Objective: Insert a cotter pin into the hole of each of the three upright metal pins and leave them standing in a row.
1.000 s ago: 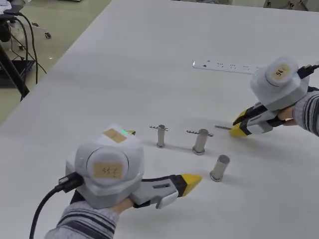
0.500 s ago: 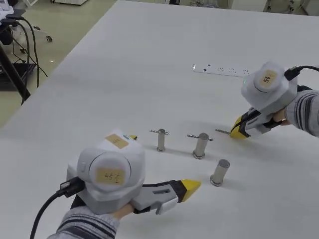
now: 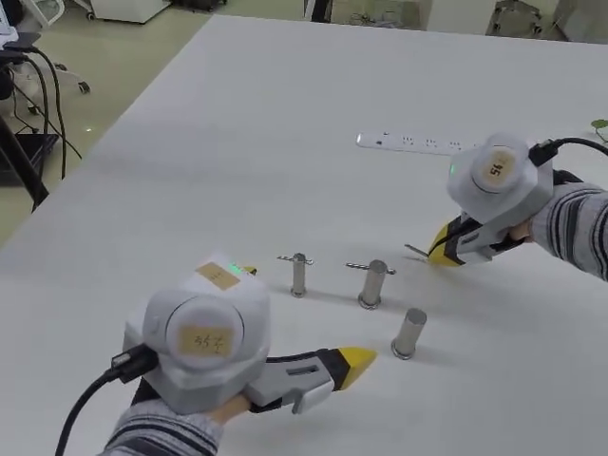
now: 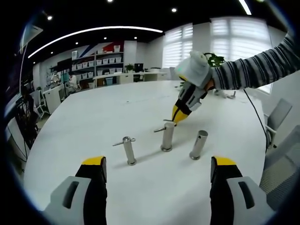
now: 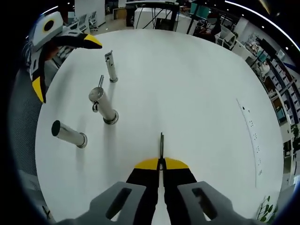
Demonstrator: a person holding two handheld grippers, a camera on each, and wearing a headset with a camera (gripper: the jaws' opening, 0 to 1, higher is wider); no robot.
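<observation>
Head view: right gripper (image 3: pixel 432 257), right of centre, is still clamping one cotter pin (image 3: pixel 416 252) beside three upright metal pins (image 3: pixel 370 284), two already pinned, while left gripper (image 3: pixel 359 358), lower centre, is resting with jaws wide apart.

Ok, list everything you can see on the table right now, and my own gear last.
table: one, white, under everything.
metal pins: three, silver, upright mid-table.
cotter pins: three, silver; two through the left and middle metal pins, one held.
power strip: one, white, far side.
left hand-held gripper: one, grey with yellow tips, open, near side.
right hand-held gripper: one, same colours, shut on the third cotter pin, right of the metal pins.
sleeves: two, striped.
</observation>
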